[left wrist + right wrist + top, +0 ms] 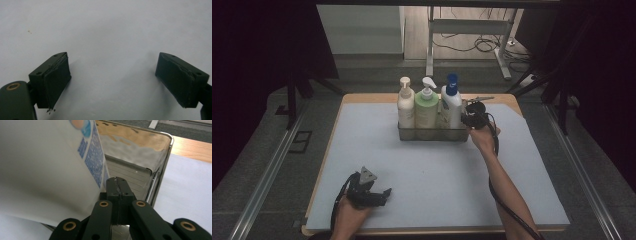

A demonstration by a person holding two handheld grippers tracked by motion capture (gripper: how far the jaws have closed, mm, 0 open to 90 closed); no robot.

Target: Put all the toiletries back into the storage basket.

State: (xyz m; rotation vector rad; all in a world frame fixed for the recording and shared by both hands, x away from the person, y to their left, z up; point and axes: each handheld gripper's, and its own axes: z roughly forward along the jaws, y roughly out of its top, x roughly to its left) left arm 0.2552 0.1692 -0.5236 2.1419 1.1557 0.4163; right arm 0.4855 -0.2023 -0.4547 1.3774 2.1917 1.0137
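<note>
A metal tray at the back middle of the mat holds three pump bottles: a cream one, a green one and a white one with a blue cap. My right gripper is at the tray's right end, beside the white bottle. In the right gripper view its jaws are pressed together with nothing between them, their tips inside the tray and right next to the white bottle. My left gripper lies low over the mat at the front left, open and empty.
A pale blue mat covers the wooden table, whose edge shows at the back. Beyond the table stand a desk frame and loose cables on the floor. Metal rails run along both sides.
</note>
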